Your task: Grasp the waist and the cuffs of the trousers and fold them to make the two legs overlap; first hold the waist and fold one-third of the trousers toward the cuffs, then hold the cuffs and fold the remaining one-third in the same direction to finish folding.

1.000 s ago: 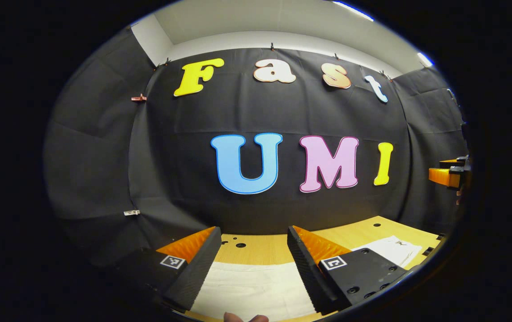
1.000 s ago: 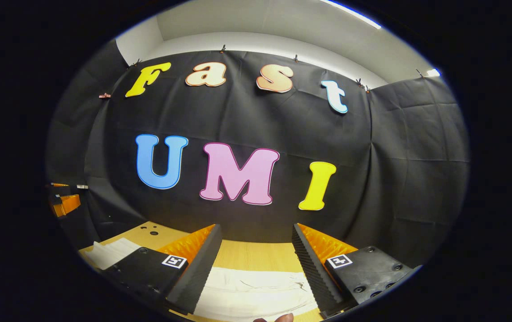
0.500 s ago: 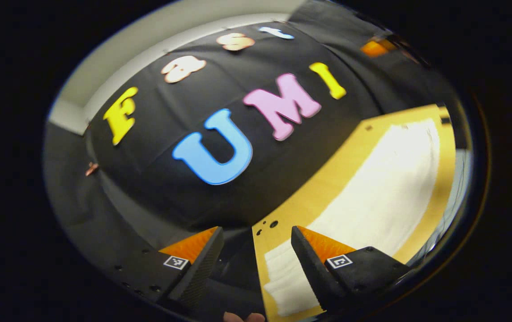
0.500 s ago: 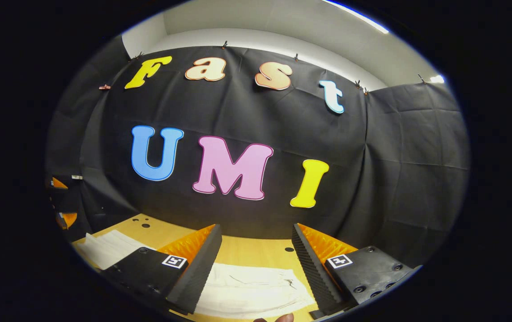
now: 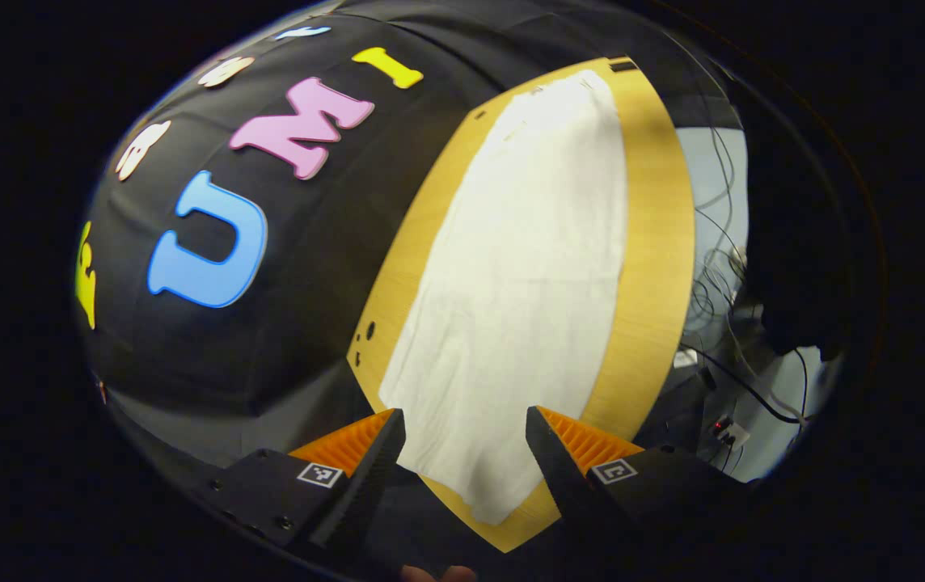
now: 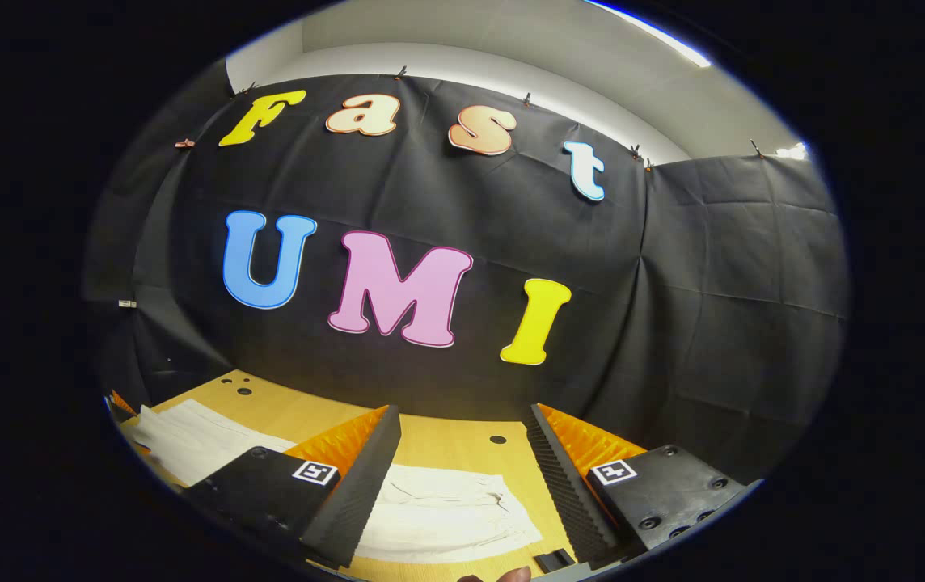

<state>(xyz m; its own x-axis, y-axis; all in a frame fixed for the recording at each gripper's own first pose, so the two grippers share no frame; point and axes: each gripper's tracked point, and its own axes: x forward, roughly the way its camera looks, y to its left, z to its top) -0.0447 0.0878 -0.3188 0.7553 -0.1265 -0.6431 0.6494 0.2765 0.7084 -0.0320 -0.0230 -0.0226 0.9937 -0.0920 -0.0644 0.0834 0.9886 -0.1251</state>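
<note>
White trousers (image 5: 519, 275) lie flat along a wooden table (image 5: 656, 242), folded lengthwise into one long strip. In the left gripper view my left gripper (image 5: 462, 453) hovers open over the near end of the strip, holding nothing. One end of the trousers (image 6: 438, 517) shows wrinkled in the right gripper view, lying between and below the fingers of my right gripper (image 6: 462, 469), which is open with nothing in it. More of the white cloth (image 6: 187, 440) stretches away to the left there.
The table has small holes (image 5: 364, 335) near its far edge, by the black cloth wall. Beyond the table's near edge in the left gripper view, cables (image 5: 721, 267) lie on a pale floor. A small dark block (image 6: 553, 559) sits on the table by the right gripper.
The left gripper has swung round and tilted, so its view now runs along the whole length of the trousers. The right gripper has drifted slightly right. Both stayed open.
</note>
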